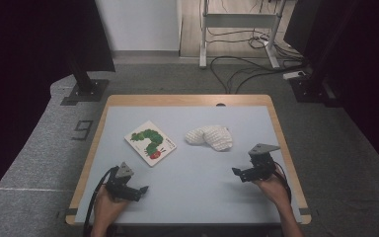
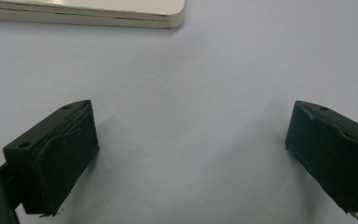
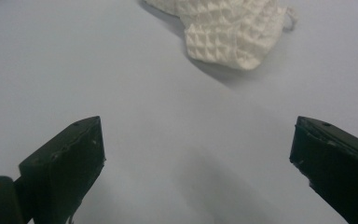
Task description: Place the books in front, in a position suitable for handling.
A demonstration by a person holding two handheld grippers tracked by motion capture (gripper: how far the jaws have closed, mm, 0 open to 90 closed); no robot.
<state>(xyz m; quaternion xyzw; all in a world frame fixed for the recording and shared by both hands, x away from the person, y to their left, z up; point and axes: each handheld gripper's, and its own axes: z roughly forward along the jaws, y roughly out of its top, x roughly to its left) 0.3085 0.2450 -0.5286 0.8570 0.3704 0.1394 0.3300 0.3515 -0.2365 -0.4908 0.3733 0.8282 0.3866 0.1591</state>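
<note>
Jaws of the left gripper (image 2: pixel 191 154) gape wide, holding nothing, short of the book (image 2: pixel 84 13); the right gripper (image 3: pixel 198 163) likewise, apparently untouching, near the white cloth (image 3: pixel 228 28).

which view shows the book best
The high view: the whole book lies flat on the table, caterpillar cover up. The left gripper view catches just its near edge past open jaws.

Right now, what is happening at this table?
A person holds a gripper in each hand over a grey table. The left gripper points toward a picture book with a green caterpillar on its cover, and the right gripper toward a white knitted cloth. Both have their jaws wide apart and hold nothing. The book and the cloth lie untouched, side by side and apart.
</note>
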